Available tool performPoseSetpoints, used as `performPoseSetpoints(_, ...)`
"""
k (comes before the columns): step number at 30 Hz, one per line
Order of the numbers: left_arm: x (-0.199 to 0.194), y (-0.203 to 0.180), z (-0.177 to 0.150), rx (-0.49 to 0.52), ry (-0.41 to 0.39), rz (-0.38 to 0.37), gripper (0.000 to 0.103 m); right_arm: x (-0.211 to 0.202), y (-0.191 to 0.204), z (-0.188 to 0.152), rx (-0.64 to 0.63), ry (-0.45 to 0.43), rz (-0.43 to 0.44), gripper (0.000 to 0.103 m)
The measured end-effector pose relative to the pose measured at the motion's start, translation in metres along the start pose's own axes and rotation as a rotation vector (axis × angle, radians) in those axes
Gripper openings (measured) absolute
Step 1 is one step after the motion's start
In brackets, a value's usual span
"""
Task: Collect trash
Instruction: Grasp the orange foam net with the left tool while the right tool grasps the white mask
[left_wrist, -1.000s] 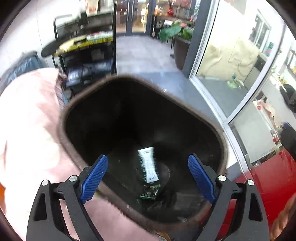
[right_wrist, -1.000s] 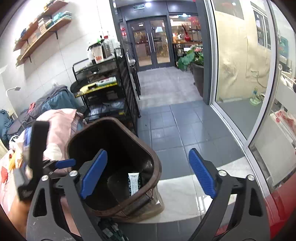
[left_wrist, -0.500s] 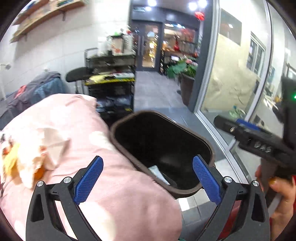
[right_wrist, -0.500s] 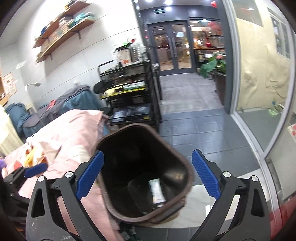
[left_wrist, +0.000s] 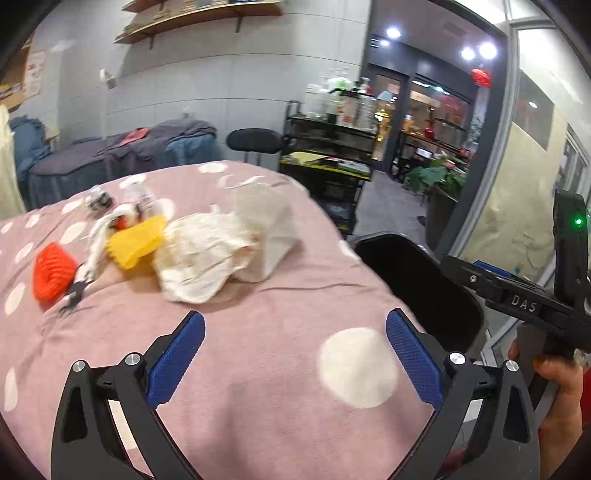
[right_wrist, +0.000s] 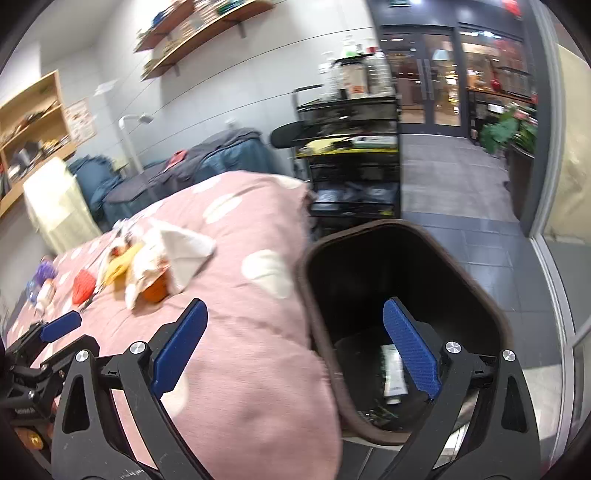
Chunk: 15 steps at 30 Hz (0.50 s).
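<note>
My left gripper (left_wrist: 295, 325) is open and empty above a pink dotted bed cover (left_wrist: 258, 369). Ahead of it lies a heap of trash: crumpled white paper (left_wrist: 207, 254), a yellow wrapper (left_wrist: 136, 240) and a red piece (left_wrist: 51, 271). The dark bin (left_wrist: 417, 288) stands off the bed's right edge. My right gripper (right_wrist: 295, 314) is open and empty, straddling the bed's edge and the brown-rimmed bin (right_wrist: 399, 266). A white wrapper (right_wrist: 393, 373) lies on the bin's floor. The trash heap (right_wrist: 159, 262) sits to the left in the right wrist view.
A black trolley (right_wrist: 351, 173) loaded with bottles stands behind the bin. Grey and blue covered furniture (left_wrist: 122, 158) lines the wall. A glass partition (right_wrist: 554, 236) runs along the right of the tiled floor. A hand (left_wrist: 554, 387) holds the right gripper's handle.
Both views have swung left, away from the bin and onto the bed. The left gripper has left the bin's mouth and now hangs over the cover, facing the trash heap.
</note>
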<state>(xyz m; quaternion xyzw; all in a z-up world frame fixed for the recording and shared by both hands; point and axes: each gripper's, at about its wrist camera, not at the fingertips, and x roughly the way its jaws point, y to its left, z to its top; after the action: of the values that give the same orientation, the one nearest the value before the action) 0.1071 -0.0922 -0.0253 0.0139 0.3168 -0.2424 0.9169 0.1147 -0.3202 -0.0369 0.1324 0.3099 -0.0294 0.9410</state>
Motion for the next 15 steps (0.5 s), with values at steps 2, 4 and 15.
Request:
performPoseSetpoints(2, -0.005, 0.019, -0.003, -0.022, -0.001, 0.021, 0.097, 0.007, 0.013, 0.001, -0.021, 0.017, 0.027, 0.095)
performPoseSetpoints(4, -0.009, 0.040, -0.007, -0.041, 0.004, 0.052, 0.097, 0.015, 0.026, 0.002, -0.040, 0.036, 0.058, 0.095)
performPoseSetpoints(15, -0.020, 0.153, -0.022, -0.152, 0.043, 0.248, 0.097, 0.068, 0.089, 0.022, -0.153, 0.126, 0.157, 0.095)
